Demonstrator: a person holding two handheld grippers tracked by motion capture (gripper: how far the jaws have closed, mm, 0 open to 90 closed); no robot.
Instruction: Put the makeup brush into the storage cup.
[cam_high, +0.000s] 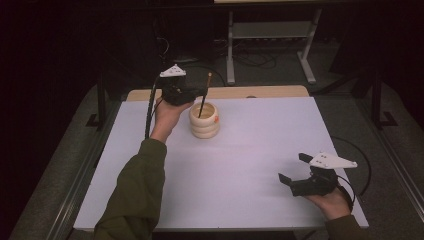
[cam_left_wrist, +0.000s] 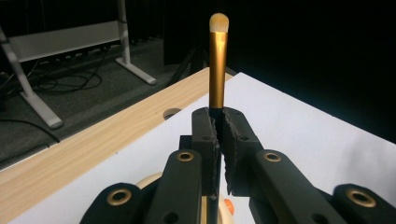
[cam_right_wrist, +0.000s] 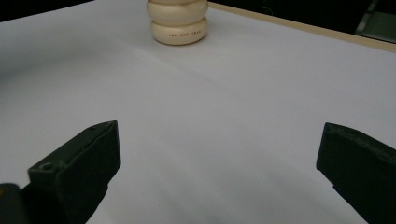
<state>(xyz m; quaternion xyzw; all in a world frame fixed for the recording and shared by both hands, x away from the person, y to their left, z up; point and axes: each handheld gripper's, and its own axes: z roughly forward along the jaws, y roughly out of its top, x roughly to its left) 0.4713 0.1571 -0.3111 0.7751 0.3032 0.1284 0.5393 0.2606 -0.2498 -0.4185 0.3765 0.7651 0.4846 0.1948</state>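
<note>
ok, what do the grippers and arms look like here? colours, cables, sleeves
Both are matte black two-jaw units. The left gripper and right gripper each carry a grey three-cornered plate on top and trail a black cable. The left gripper view shows brass-coloured rings at its linkage pivots and serrated inner pad edges. Sleeves are olive green.

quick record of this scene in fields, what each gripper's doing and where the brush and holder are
left gripper: shut on brush, above the holder
brush: gold ferrule, pale tip up; lower end inside the holder
holder: cream, ringed, upright on the table's far left part
right gripper: open, nothing between the jaws, near right of table, apart from holder
table: white top, wooden strip along far edge
</note>
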